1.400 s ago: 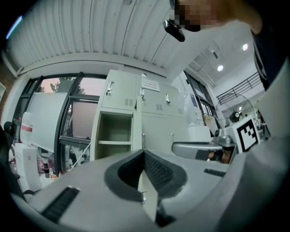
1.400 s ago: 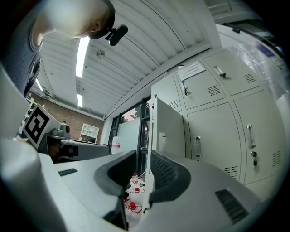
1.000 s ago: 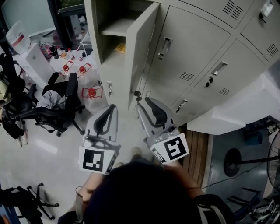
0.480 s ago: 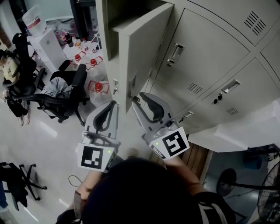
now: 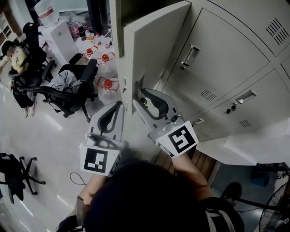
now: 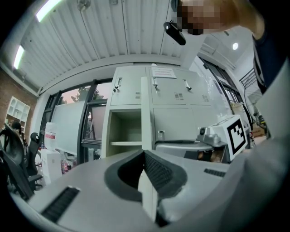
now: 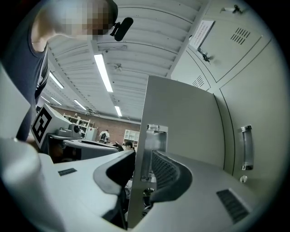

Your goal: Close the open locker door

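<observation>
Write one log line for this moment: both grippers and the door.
right gripper: clamped on locker door edge | left gripper: shut, empty | locker door: open

Two grippers: the left gripper [image 5: 118, 108] and the right gripper [image 5: 139, 95]. Two marker cubes, one on each [image 5: 96, 161] [image 5: 180, 139]. One open door [image 5: 154, 50] on the lockers. Three handles [image 5: 191, 54] on the closed doors in the head view, and three slatted vents [image 5: 208, 94]. Three red-capped bottles [image 5: 105, 57] on the floor. One big water jug [image 5: 46, 10]. One black office chair [image 5: 72, 93] in clear view, plus one wheeled chair base [image 5: 18, 174] at the lower left. One fan [image 5: 277, 209] at the lower right. One seated person [image 5: 17, 56] at the far left.
</observation>
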